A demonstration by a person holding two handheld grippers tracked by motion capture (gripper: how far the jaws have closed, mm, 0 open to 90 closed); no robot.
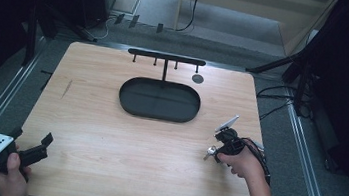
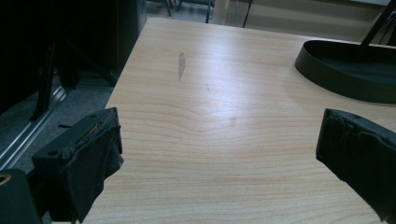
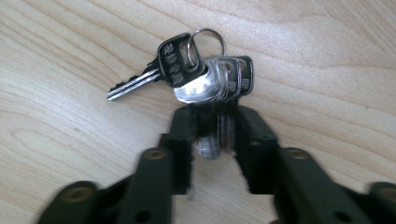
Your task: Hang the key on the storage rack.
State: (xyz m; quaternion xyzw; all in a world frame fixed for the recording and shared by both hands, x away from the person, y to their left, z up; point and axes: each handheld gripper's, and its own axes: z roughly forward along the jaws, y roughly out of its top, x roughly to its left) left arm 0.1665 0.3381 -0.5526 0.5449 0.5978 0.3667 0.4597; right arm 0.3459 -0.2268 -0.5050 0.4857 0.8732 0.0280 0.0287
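Bunch of keys pinched in right tongs, tilted toward table

surface: light wood, small dark scuff near left edge | black oval tray rested at back centre | bunch of keys lay near right edge

A tray sits mid-table before a rack; keys lie near the right edge.
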